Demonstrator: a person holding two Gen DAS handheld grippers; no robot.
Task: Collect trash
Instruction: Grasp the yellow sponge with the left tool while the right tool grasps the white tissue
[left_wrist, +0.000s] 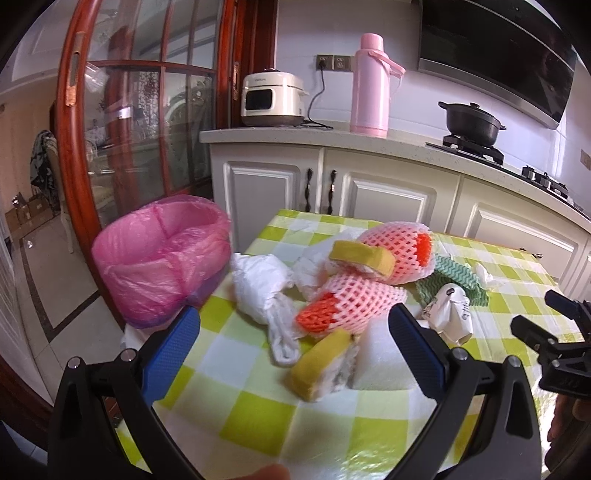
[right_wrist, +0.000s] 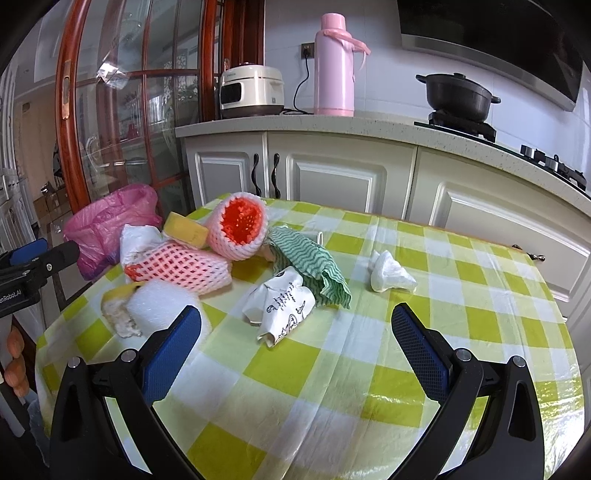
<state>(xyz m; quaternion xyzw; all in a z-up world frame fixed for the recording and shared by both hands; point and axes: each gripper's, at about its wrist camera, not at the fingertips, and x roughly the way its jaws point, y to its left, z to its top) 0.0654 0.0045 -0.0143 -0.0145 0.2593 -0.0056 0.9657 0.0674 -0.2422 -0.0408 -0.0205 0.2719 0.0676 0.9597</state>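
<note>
Trash heaped toward the far left of a table (right_wrist: 424, 332) under a green-and-white checked cloth: two pink foam fruit nets (left_wrist: 354, 299) (left_wrist: 397, 251) stacked one on the other, a yellow rind slice (left_wrist: 364, 256) propped against the upper net, a second rind piece (left_wrist: 325, 365) and a white foam block (left_wrist: 384, 362) nearest the left wrist camera, knotted white plastic (left_wrist: 258, 284) to the left. Further right, a crumpled printed paper cup (right_wrist: 284, 306), a green wavy-striped cloth (right_wrist: 314, 266) partly beneath it, and a lone wad of tissue (right_wrist: 388, 275) well apart from the heap. Bin lined with a pink bag (left_wrist: 162, 258) standing off the table's left edge, mouth open and bag folded over the rim, probably placed so for short drops from that side.

Left gripper (left_wrist: 295, 321) spread wide, nothing between its blue pads (left_wrist: 173, 347), raised above the near left of the table and aimed at the nets and rind; likely lined up that way because closest to the bin. Right gripper (right_wrist: 297, 325) equally wide and empty, hovering over bare cloth, pointed at the paper cup. Visible too at the right edge of the left wrist view, held clear of the pile.

Nothing lifted yet, so collection judged barely begun. Bin contents not visible from either camera.
</note>
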